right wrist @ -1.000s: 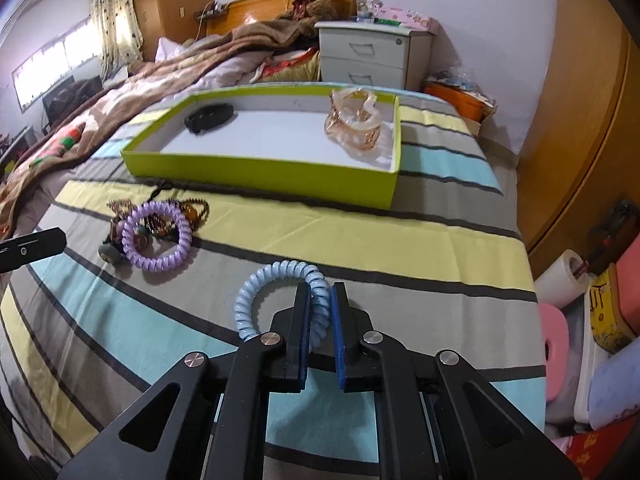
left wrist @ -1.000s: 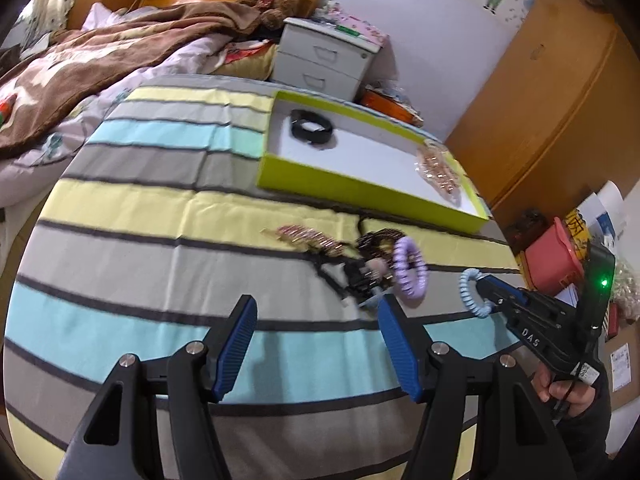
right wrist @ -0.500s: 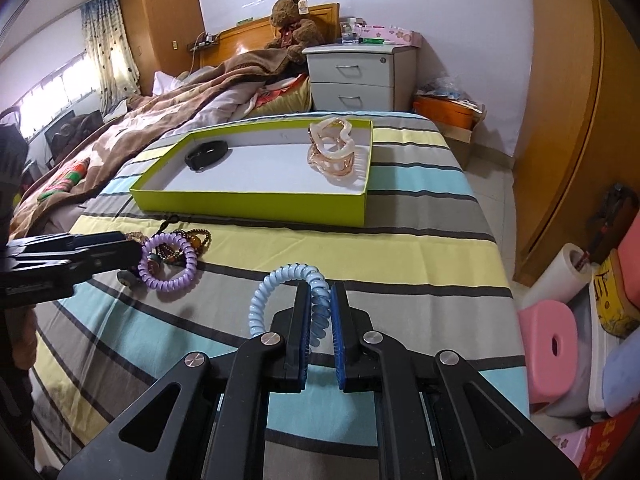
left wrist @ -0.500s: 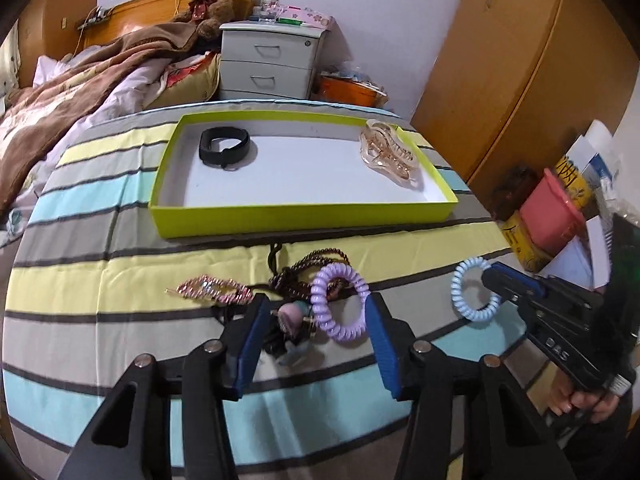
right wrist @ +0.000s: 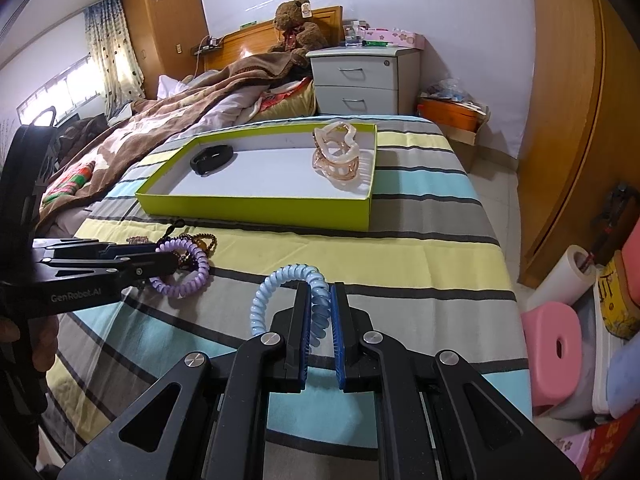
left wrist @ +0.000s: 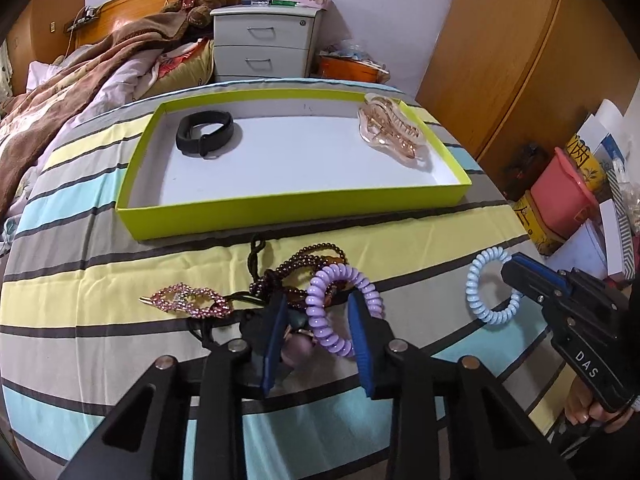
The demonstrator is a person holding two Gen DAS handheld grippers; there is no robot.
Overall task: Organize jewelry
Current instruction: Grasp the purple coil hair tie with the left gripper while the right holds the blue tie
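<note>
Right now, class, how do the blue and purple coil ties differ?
The blue tie is pale blue, clamped in the right claw above the bed; the purple tie is lilac, lying on the bedspread between the open left claw's fingers, against the bead pile. Both are spiral rings.

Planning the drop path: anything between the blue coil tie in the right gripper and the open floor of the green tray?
Nothing visible blocks it. The right gripper holds the blue coil tie above bare striped bedspread, and only the green tray near wall lies ahead. The hair claw sits at the tray's right end and the black band at its left; the middle is free.
</note>
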